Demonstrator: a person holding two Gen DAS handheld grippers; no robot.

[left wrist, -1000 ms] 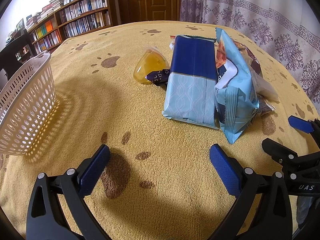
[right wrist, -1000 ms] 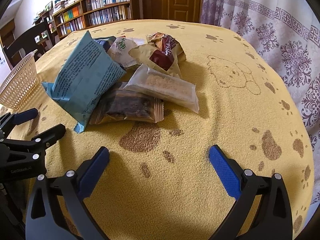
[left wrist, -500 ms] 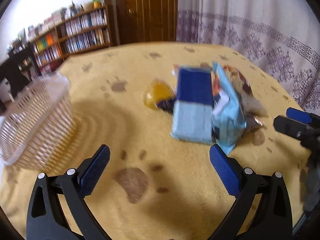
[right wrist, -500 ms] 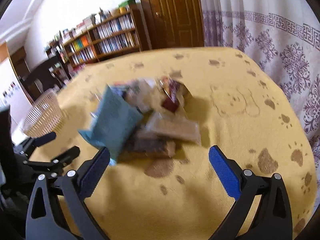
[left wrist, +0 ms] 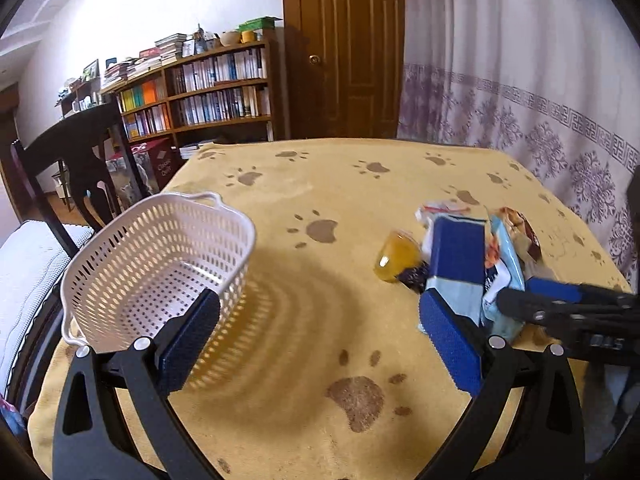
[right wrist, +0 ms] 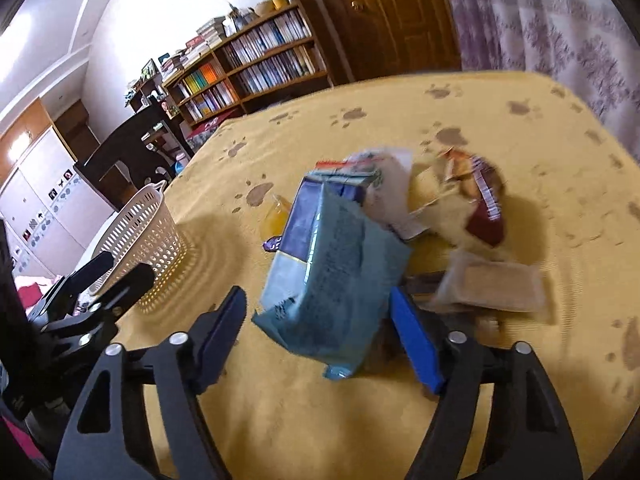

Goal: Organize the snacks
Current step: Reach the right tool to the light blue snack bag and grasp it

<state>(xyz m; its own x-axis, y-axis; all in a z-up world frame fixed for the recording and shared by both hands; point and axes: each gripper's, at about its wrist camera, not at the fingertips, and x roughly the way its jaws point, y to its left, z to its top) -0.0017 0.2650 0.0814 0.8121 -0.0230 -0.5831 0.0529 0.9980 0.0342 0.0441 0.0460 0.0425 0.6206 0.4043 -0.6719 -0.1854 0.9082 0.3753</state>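
At the far left of the yellow paw-print tablecloth (left wrist: pixel 340 184) sits the white perforated plastic basket (left wrist: pixel 156 268), with nothing showing inside it; your left gripper (left wrist: pixel 316 344) hovers above the cloth with its blue-padded fingers spread wide and nothing between them, its left pad overlapping the basket's near wall in the left wrist view. Further right lies the snack pile: a clear yellow jelly cup (left wrist: pixel 398 256) touching a small dark purple wrapper (left wrist: pixel 414 278), then a dark-blue-and-pale-blue rectangular pack (left wrist: pixel 456 264), then a light blue crinkled snack bag (right wrist: pixel 336 276) leaning on that pack; the bag's back carries small print too blurred to read. Behind and right of it are a white packet (right wrist: pixel 390 184), a brown-and-maroon bag (right wrist: pixel 480 204) with an illegible white label strip, and a clear-wrapped pale cracker pack (right wrist: pixel 492 286) lying over a dark packet. Your right gripper (right wrist: pixel 320 344) has its fingers wide apart on either side of the light blue bag's lower end, not closed on it. Against a second ago, both cameras now sit higher and further back from the table, the whole basket has come into the left view, and your right gripper has swung left from open cloth to the light blue bag.
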